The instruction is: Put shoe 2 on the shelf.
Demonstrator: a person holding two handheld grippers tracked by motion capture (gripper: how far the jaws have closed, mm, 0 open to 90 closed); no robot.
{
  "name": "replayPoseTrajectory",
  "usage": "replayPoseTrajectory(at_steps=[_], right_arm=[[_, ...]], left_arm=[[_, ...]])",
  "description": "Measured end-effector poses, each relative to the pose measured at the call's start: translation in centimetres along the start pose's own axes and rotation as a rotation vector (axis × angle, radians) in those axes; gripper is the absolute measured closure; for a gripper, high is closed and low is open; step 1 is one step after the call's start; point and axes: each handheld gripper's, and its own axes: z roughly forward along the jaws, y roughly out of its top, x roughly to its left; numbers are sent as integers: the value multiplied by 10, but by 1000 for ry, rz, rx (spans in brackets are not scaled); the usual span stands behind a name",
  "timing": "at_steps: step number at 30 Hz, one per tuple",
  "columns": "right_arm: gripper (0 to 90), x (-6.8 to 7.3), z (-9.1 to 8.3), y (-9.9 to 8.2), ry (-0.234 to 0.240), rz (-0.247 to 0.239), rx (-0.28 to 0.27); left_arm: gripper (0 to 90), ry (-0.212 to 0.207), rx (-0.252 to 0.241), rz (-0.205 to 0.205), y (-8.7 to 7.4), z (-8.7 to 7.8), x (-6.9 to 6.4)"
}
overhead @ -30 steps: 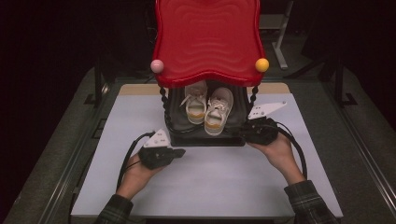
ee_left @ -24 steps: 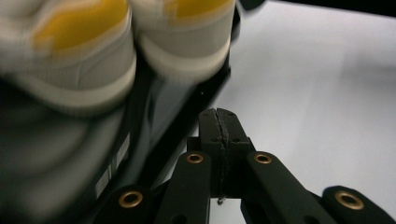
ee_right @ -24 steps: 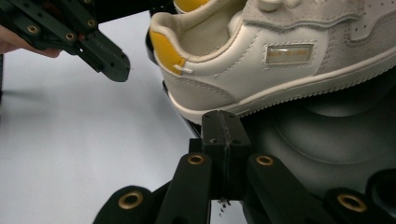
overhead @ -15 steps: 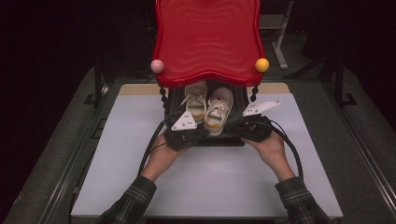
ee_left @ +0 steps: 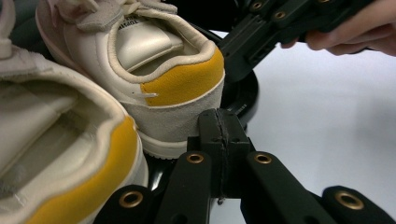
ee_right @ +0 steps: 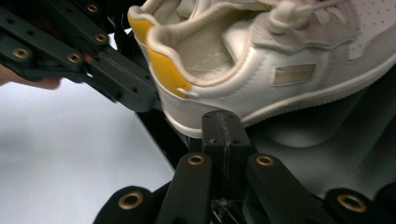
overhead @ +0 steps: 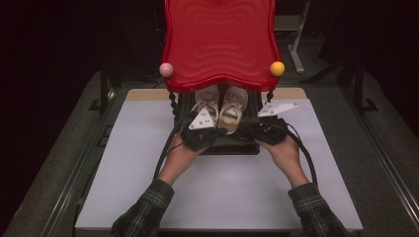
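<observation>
With both grippers' jaws pressed together and empty at the heels, the left gripper (overhead: 200,132) or right gripper (overhead: 269,129) could nudge the 2 shoes (overhead: 220,109) off the black stand (overhead: 232,144) near the desk's (overhead: 148,163) far edge.

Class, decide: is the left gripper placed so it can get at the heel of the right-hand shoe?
Probably yes: the left gripper, jaws shut, sits right below the right-hand shoe's yellow heel with nothing between; it must open first.
</observation>
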Motion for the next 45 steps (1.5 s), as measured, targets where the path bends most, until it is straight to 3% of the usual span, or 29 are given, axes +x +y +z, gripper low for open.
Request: replayPoseTrajectory(at_steps=[14, 21, 31, 33, 36, 41, 45], right_arm=[[896, 1, 3, 3, -6, -6, 22], [871, 5, -3, 3, 7, -10, 29], [670, 9, -18, -2, 20, -3, 20], [557, 9, -20, -4, 19, 4, 30], [468, 11, -23, -6, 20, 5, 41], [409, 15, -29, -10, 3, -14, 61], [386, 13, -36, -21, -7, 2, 71]], left_arm=[[900, 36, 19, -23, 0, 12, 0], [869, 10, 15, -50, 2, -3, -2], [629, 6, 68, -63, -1, -25, -9], [528, -8, 68, -90, -4, -30, -10], [422, -6, 72, -104, -10, -39, -13], [311, 10, 83, -116, -19, -53, -17], [268, 28, 86, -130, -29, -66, -19]])
